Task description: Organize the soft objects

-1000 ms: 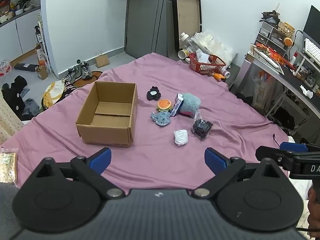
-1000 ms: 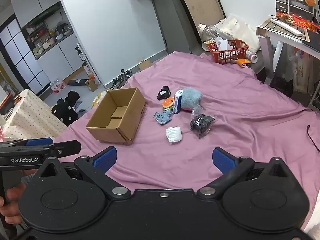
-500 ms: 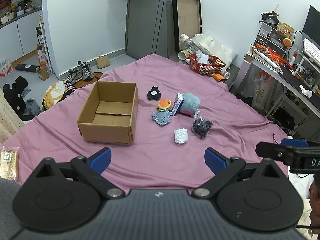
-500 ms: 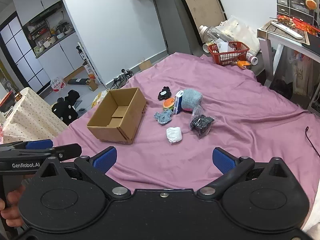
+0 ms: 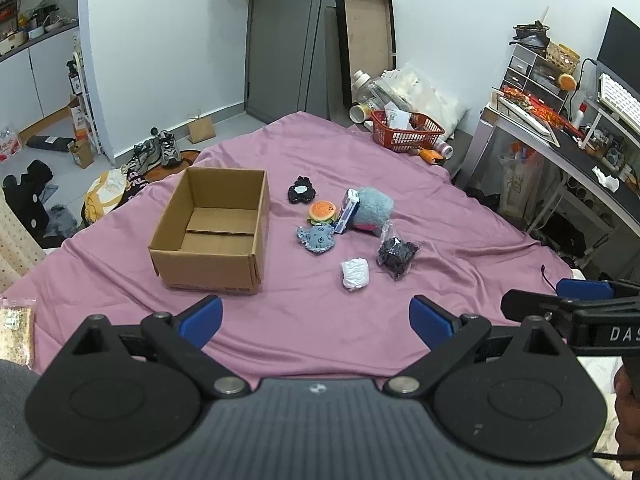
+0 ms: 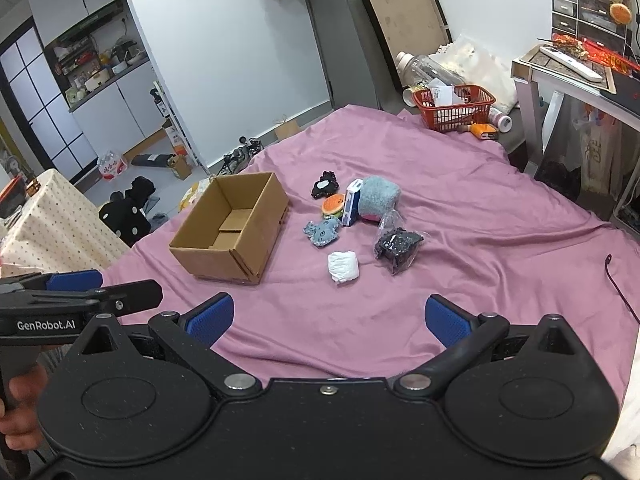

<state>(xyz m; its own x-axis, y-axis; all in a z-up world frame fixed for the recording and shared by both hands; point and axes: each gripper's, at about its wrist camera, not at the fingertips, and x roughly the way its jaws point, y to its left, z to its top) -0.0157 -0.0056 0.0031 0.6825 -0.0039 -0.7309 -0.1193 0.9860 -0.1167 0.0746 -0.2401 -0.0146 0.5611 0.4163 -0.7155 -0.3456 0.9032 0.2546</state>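
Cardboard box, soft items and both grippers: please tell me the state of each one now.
cardboard box: open at the top, empty, upright on the sheet.
white bundle: lying apart, not picked up.
black item in clear bag: bagged, on the sheet.
burger toy: on the sheet, outside the box.
left gripper: open, holds nothing.
right gripper: open, holds nothing.

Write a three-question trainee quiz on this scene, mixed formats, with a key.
1. True or false: the cardboard box already holds a toy.
2. Which lies nearest the grippers: A) hamburger toy B) white bundle C) black plush?
3. Fill in: both the left gripper and right gripper have their jaws ____.

Key: 1 false; 2 B; 3 open.
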